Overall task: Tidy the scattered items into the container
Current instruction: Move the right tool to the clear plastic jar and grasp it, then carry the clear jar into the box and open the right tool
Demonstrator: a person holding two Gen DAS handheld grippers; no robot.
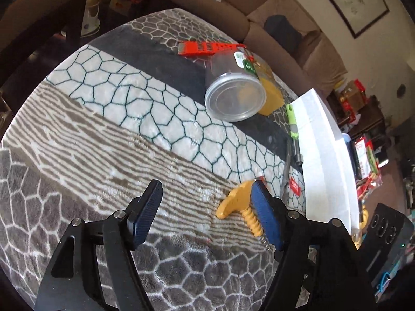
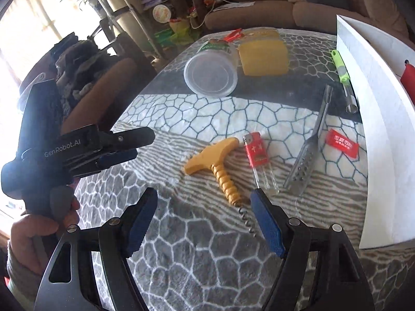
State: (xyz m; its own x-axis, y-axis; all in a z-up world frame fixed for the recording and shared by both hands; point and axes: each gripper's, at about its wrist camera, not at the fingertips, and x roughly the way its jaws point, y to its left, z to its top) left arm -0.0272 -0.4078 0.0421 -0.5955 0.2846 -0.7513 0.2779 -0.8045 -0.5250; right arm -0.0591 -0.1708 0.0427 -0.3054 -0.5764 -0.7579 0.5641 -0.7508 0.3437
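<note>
here, left wrist view: left gripper (image 1: 205, 207) jaws apart, nothing gripped; yellow corkscrew (image 1: 240, 206) on blanket (image 1: 103, 119) by right finger. right wrist view: right gripper (image 2: 203, 215) released, empty; corkscrew just ahead between fingers, white container (image 2: 384, 134) right.

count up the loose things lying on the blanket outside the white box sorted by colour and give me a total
Yellow: 2, corkscrew, sponge
Red: 2, lighter, grater
Green: 1, corer
Silver: 1, metal peeler
Clear: 1, plastic tub
Total: 7
</note>
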